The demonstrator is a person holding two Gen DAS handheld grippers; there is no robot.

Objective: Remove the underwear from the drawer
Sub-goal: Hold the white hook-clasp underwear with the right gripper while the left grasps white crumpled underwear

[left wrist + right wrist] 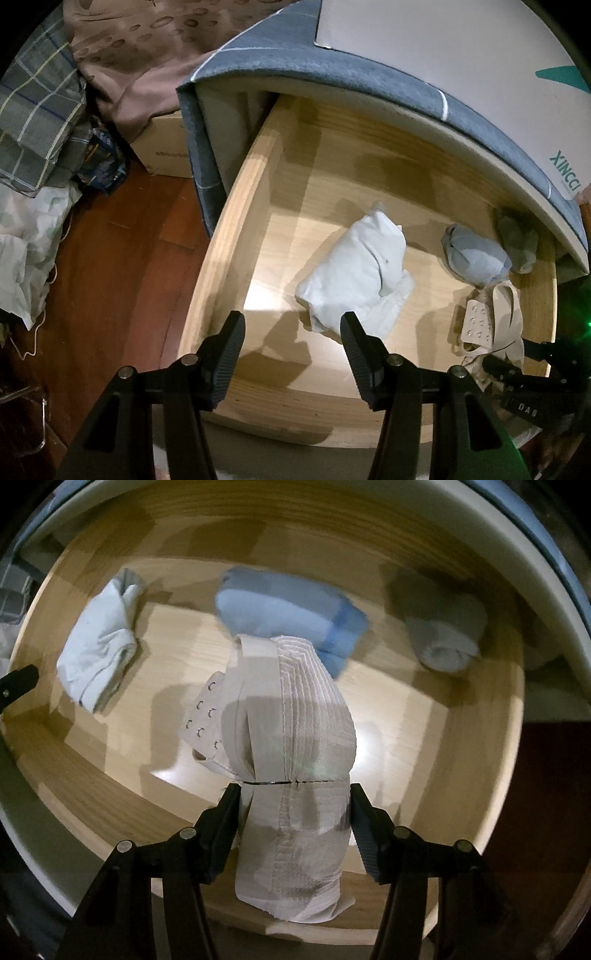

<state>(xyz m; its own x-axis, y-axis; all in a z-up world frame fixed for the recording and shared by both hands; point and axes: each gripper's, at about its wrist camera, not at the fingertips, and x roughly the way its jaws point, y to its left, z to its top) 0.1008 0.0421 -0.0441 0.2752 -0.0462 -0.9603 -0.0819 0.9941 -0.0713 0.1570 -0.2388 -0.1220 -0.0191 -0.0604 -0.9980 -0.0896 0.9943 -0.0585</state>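
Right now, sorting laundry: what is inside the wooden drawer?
The pale wooden drawer holds a white folded cloth, a blue bundle, a grey roll and a beige hook-fastened bra. Whatever lies beneath them is covered.

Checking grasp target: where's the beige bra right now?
In the right wrist view the beige bra sits between the right gripper fingers, which press its sides, over the drawer floor in front of the blue folded garment.

Overhead light, dim room: glare patch on drawer floor [266, 299] just ahead of the tool, hard shadows beside it. Heavy fisheye bend, black corners; far clothes motion-blurred in right wrist view.
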